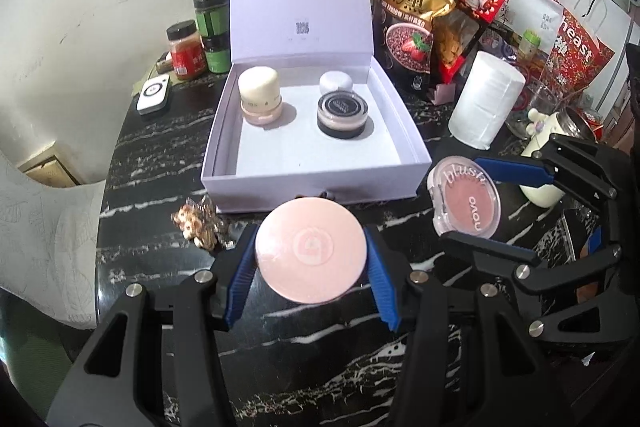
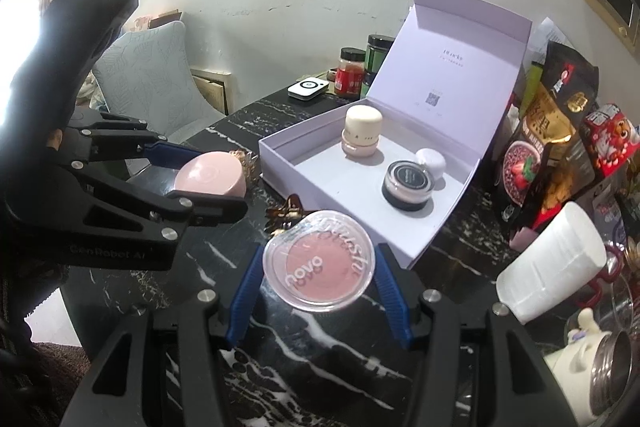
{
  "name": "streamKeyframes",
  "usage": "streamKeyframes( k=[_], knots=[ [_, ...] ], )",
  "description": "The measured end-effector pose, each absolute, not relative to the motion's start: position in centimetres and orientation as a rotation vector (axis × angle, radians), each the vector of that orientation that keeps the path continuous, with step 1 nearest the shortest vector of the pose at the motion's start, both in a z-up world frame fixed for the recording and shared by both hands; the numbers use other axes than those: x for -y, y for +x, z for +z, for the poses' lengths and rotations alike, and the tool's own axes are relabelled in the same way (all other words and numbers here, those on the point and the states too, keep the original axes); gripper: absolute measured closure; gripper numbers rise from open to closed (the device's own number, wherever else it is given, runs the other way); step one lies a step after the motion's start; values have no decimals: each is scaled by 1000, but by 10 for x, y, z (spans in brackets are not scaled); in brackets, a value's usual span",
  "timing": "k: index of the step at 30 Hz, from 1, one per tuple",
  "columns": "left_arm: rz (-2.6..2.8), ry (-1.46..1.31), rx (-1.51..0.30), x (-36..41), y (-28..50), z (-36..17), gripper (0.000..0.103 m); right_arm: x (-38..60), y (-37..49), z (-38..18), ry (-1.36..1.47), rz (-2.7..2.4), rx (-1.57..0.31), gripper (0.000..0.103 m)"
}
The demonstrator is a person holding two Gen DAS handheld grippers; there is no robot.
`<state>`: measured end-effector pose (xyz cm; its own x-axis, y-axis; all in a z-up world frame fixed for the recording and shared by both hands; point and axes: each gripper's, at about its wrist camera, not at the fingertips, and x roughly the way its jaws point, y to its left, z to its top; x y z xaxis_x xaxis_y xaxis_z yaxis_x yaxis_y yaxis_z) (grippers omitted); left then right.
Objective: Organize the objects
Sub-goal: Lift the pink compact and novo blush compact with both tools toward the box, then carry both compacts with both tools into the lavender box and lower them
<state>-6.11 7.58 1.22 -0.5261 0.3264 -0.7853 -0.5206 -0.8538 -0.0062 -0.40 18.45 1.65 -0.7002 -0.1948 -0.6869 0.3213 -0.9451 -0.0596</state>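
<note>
left claw [image 1: 311, 259] gripping pink compact [image 1: 310, 250], right claw [image 2: 319, 267] gripping blush [image 2: 319, 264]

"blush" and "novo" on the clear-lidded blush compact [image 2: 319, 265], "GenRobot AI" on the left gripper [image 2: 212, 183], partial "heast" on a red bag [image 1: 576, 47], QR code inside the box lid [image 1: 303, 27]

Right tongs [image 2: 318, 269] clamp the blush compact [image 2: 319, 264] (clear-lidded) before the open box [image 2: 352, 227].
</note>
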Motion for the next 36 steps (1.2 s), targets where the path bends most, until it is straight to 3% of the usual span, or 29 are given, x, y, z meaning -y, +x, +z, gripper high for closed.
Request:
streamKeyframes(
  k=[36],
  knots=[
    [2325,-1154,-341,-120,-181,6,53,-229,-109,21,1091,-2692,-150,47]
  ],
)
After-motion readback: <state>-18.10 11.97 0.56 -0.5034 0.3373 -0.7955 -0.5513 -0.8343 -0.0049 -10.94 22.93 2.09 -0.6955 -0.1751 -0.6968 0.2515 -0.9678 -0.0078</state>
